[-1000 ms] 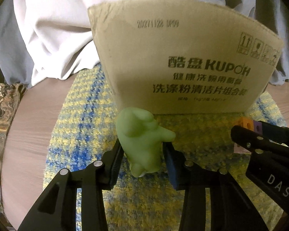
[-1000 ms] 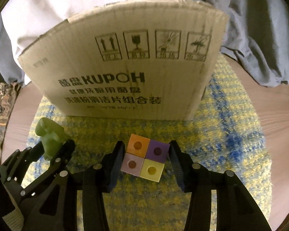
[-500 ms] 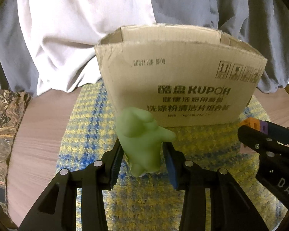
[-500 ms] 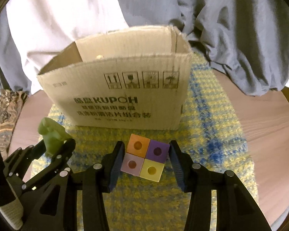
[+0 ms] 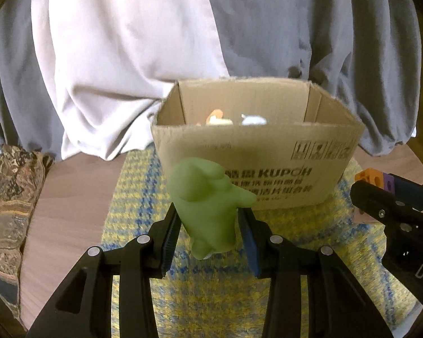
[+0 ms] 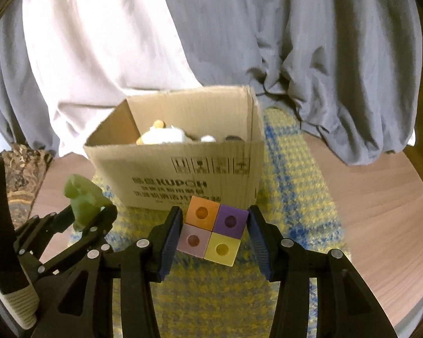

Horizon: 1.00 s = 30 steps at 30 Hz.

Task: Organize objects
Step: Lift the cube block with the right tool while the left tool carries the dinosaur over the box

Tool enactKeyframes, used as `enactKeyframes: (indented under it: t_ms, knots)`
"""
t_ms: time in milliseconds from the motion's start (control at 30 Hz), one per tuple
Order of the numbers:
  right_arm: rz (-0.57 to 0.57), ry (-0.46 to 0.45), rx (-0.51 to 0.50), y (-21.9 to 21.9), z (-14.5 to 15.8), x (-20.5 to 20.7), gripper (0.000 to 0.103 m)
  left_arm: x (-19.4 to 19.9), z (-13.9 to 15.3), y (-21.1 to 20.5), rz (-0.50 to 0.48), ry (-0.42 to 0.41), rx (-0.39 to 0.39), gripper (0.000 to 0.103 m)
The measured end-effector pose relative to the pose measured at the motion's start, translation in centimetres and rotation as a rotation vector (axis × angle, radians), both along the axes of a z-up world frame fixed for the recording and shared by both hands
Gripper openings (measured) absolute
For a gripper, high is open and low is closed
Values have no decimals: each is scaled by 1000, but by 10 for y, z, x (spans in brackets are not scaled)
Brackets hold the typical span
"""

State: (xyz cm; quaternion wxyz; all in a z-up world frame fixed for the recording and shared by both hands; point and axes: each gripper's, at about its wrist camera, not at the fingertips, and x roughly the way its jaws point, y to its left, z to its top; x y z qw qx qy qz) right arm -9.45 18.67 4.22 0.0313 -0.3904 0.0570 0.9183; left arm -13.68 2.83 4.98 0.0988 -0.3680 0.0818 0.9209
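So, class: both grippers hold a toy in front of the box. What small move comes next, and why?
Probably carry both forward over the open box: the left gripper grips the green figure, the right gripper the block, both short of its rim.

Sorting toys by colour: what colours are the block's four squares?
Orange, purple, pink and yellow, on the block in the right claw; clearest in the right wrist view.

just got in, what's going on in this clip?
A person is tidying toys into a cardboard box with two handheld grippers. The left gripper is shut on a green figurine; the right gripper is shut on a four-colour block. Both are held above the yellow-and-blue mat, in front of the open box, which already has a few pale toys inside. Neither item is over the box opening yet.
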Motion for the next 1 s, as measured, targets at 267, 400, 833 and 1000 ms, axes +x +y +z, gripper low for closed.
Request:
enactKeyframes:
  t_ms: [267,400,833,1000]
  knots:
    - [10,63,-1,0,31,5,48,2,30,1,-9,52,15,41]
    - [14,87,1,0,44,6,48,1,43,1,-11,72,19,41]
    - [21,142,8,4,72,-2,48,-11,67,3,-12,110,30,41]
    - [21,157,7,7,82,-8,48,-18,76,5,-16,119,35,41]
